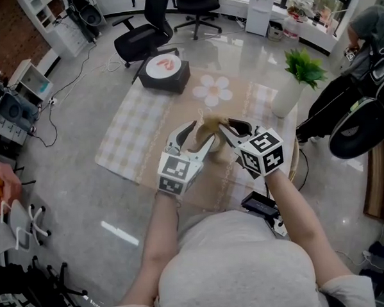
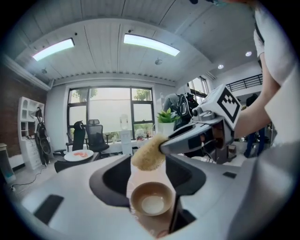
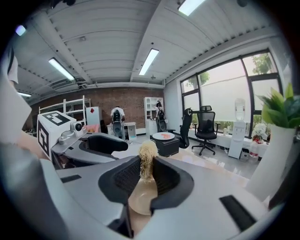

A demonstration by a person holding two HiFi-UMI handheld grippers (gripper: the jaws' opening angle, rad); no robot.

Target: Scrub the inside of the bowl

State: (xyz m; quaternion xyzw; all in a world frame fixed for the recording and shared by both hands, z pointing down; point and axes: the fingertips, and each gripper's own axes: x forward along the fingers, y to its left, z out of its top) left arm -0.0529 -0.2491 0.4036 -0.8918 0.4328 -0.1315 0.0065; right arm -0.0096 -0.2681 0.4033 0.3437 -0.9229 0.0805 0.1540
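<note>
A small brown bowl [image 2: 151, 199] with a pale inside stands on the table below both raised grippers. It shows low between the left gripper's [image 2: 149, 161] jaws, which stand apart without touching it. My right gripper [image 1: 221, 126] is shut on a yellowish fibrous sponge [image 1: 211, 123]. The sponge [image 2: 147, 154] hangs in front of the left jaws, above the bowl. In the right gripper view the sponge [image 3: 147, 159] sticks up between the pads, with the bowl [image 3: 140, 199] under it. In the head view the left gripper [image 1: 201, 135] sits just left of the right one.
The table [image 1: 139, 127] carries a checked cloth. A black box with a white and red disc [image 1: 165, 71] stands at its far left. A plant in a white vase [image 1: 294, 86] is at the far right. A black device [image 1: 262, 205] lies by the near edge. Office chairs [image 1: 144, 33] stand beyond.
</note>
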